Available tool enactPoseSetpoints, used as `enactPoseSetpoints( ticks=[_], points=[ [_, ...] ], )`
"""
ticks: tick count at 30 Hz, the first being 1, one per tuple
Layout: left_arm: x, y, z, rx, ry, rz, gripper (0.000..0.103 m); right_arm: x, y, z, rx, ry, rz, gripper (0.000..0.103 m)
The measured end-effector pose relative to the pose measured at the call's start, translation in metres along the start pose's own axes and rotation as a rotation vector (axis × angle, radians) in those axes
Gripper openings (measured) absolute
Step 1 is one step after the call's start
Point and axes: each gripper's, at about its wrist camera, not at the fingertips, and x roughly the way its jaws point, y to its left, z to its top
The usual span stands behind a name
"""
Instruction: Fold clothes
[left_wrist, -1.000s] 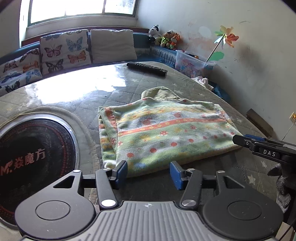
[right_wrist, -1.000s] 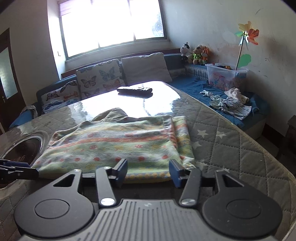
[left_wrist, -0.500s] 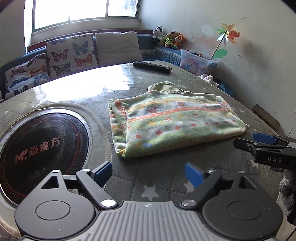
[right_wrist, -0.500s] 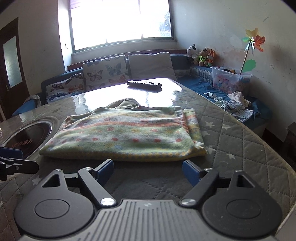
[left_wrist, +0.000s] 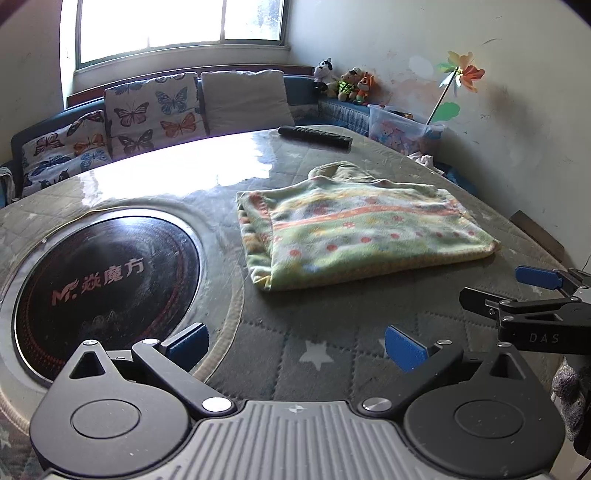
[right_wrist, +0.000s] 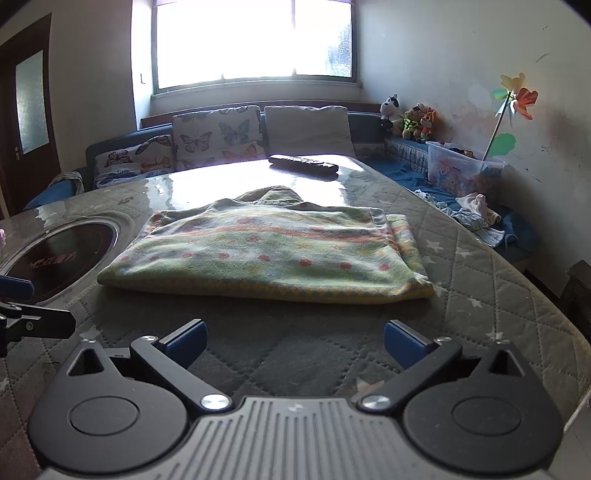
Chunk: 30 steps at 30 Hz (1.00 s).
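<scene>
A: Any containers?

B: One clear bin stands on the blue bench by the right wall, a pinwheel rising at its far corner. Its contents are too blurred to name; there seem to be printed bears on its side. Loose clothes lie on the bench just in front of it.

A: And the garment?

B: The fleece, green with orange stripes and red dots, lies folded flat on the quilted table, beside the round black cooktop. A remote sits well beyond it, near the far edge.

A: Where are the grippers relative to it?

B: Both are on the near side, apart from it. The left gripper faces its left corner; the right gripper faces its long folded hem, with bare quilt between.

A: How wide are they?

B: Jaws are opening on both, already spread wide, with nothing between the blue pads. Neither touches the fleece.
</scene>
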Motion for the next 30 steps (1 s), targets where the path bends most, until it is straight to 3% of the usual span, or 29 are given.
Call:
enactPoseSetpoints(
  ticks=[30],
  points=[
    [-0.006, -0.001, -0.013, -0.003, 0.014, 0.02, 0.103, 0.002, 0.008, -0.01, 0.012, 0.044, -0.025, 0.103]
  ],
)
